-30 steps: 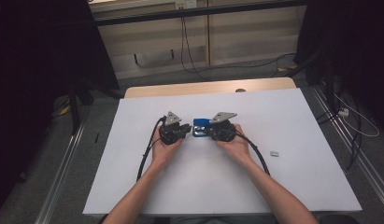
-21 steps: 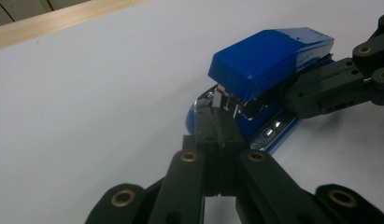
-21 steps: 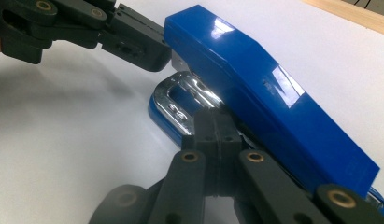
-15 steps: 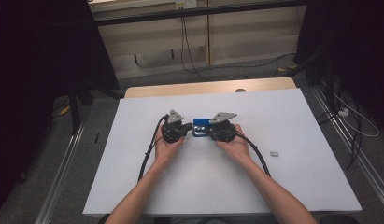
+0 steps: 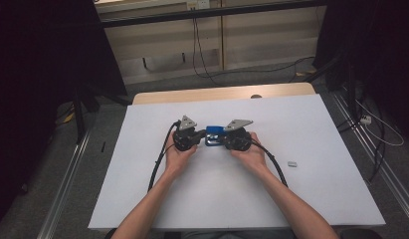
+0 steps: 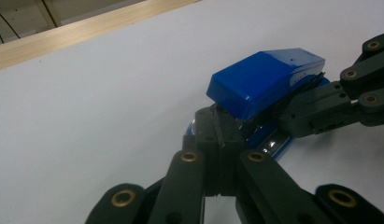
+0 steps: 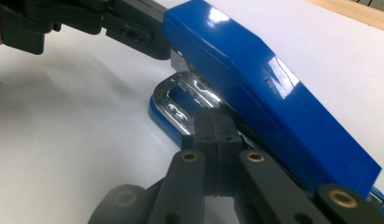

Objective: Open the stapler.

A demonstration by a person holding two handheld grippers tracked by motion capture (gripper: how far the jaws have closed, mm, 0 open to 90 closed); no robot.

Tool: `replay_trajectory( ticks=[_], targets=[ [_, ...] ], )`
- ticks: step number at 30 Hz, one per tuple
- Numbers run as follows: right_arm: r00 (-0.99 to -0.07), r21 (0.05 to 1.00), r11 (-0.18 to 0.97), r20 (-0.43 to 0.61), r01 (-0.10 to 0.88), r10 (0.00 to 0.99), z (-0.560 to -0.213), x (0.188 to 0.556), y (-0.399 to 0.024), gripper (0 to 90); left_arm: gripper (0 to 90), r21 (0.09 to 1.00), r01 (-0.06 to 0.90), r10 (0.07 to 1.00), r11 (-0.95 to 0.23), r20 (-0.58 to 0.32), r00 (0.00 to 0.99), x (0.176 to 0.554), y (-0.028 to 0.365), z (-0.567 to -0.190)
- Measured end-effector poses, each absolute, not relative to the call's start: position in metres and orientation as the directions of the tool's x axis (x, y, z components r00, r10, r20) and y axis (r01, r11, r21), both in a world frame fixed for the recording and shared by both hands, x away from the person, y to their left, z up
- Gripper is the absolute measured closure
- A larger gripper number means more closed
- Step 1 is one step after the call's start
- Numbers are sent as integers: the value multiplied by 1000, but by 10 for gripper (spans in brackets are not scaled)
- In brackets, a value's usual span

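We're looking at a glossy blue stapler [image 5: 213,135] lying on the white table, sitting between the left gripper [image 5: 198,138] and the right gripper [image 5: 225,140]. Its top arm is tilting up off the chrome-lined base, with both grippers' closed tips touching it.

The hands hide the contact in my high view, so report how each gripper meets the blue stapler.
Observer: The left gripper is shut, its tips at the end of the blue stapler, just under the top cover.
Operator: Now the right one.
Observer: The right gripper is shut too, with nothing between its jaws; its tips sit at the stapler's side.
Operator: Describe the stapler's mouth.
Observer: The blue cover stands raised above the chrome base plate.
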State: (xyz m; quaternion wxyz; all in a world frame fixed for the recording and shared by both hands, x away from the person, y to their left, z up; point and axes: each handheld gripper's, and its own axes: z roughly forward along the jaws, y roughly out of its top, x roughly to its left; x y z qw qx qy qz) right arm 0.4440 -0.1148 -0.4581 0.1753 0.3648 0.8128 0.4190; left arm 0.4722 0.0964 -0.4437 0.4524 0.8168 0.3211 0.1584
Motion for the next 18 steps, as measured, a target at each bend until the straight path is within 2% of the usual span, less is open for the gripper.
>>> replay_trajectory(
  ticks=[18],
  targets=[
    [-665, 810, 401, -18, 428, 746, -458, 441, -112, 900, 900, 859, 388, 674, -333, -70, 735, 470, 95, -436]
  ],
)
